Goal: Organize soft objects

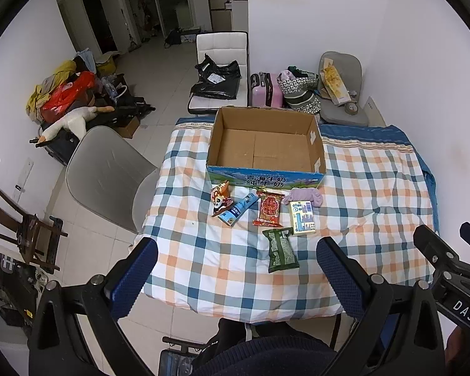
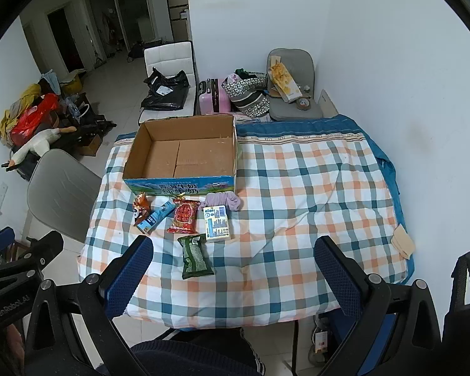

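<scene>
An open cardboard box [image 1: 266, 144] [image 2: 181, 153] stands empty on the checked tablecloth [image 1: 360, 194] [image 2: 297, 194]. In front of it lie a small fox plush [image 1: 221, 197] [image 2: 141, 206], a blue tube pack [image 1: 238, 208] [image 2: 156, 216], a red snack pack [image 1: 268, 208] [image 2: 185, 216], a purple cloth [image 1: 304, 195] [image 2: 224, 202], a yellow tissue pack [image 1: 302, 217] [image 2: 216, 222] and a green pack [image 1: 282, 249] [image 2: 195, 257]. My left gripper [image 1: 235, 253] and right gripper [image 2: 233, 250] are open and empty, held above the table's near edge.
A grey chair [image 1: 106, 169] [image 2: 59, 194] stands left of the table. A white chair with a black bag [image 1: 219, 72], a pink suitcase [image 1: 266, 89] and another grey chair [image 1: 341, 94] stand behind. A beige item [image 2: 402, 239] lies at the table's right edge.
</scene>
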{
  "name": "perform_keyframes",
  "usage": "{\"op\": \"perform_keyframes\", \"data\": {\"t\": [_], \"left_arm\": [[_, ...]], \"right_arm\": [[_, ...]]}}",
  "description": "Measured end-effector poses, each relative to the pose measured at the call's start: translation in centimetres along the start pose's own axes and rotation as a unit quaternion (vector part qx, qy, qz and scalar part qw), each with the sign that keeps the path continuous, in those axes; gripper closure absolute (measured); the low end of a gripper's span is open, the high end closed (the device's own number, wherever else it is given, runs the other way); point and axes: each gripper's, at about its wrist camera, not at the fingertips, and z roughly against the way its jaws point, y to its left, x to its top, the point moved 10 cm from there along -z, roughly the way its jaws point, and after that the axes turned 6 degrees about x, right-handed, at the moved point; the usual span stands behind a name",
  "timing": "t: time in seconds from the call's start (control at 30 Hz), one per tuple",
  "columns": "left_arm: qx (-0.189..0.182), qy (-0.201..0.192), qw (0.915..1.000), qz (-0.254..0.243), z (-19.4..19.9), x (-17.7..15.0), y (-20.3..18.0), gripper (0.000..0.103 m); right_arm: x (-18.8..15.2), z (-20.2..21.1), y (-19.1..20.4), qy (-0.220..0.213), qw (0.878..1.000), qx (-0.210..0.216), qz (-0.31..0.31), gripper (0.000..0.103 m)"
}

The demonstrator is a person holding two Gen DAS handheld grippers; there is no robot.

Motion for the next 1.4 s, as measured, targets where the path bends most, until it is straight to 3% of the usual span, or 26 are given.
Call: {"op": "perform_keyframes", "data": {"t": [0.37,1.4], "left_arm": [[-0.001,-0.003,1.0000,0.001,0.5,-0.1,0.0,0.000],[-0.003,-0.012,0.9999,0.003,1.9,0.2,0.2,0.000]], "right_arm": [[1.6,0.7,0.1,-0.004,1.000,-0.002,0.000,0.000],[1.0,2.2,-0.2,-0.019,1.000,-0.001,0.000,0.000]]}}
